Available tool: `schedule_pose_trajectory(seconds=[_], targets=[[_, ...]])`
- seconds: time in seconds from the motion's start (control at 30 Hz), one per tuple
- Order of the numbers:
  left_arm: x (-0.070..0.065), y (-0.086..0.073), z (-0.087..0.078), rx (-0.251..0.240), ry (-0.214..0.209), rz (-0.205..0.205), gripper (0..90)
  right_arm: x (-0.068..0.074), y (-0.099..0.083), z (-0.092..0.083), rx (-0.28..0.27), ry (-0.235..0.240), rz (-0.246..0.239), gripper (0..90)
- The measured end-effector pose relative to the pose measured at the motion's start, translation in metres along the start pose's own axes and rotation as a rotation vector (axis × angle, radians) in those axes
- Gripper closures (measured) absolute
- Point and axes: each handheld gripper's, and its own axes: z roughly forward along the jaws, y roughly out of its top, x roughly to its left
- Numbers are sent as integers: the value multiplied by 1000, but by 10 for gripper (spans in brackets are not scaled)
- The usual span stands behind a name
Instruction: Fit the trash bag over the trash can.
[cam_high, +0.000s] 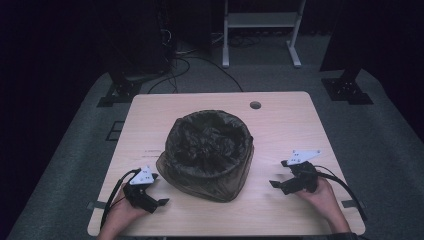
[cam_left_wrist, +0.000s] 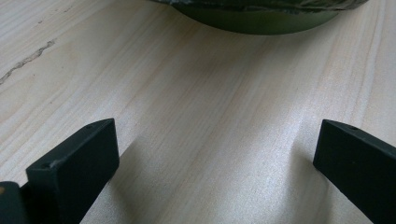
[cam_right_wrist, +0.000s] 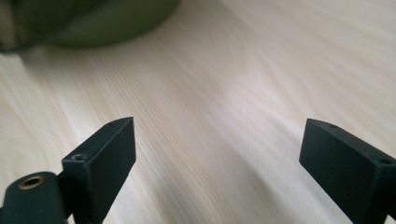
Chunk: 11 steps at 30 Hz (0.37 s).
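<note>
Bin with black liner: table centre. Left gripper: near front-left corner, jaws spread wide, empty. Right gripper: near front-right edge, jaws spread wide, empty.

The table is viewed from above, looking forward and down. Just ahead of each gripper's fingers, the bin is caught close and low, shared by all views.

Left hand-held gripper, right hand-held gripper: jaws spread wide (both empty).
</note>
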Motion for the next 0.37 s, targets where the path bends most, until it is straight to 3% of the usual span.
schedule_pose_trajectory(seconds=[0.13,0.37], targets=[[0,0,0,0,0,0,0,-2,-14,8,37,-8,17,92],[0,0,0,0,-1,0,0,0,-21,11,13,-21,7,92]])
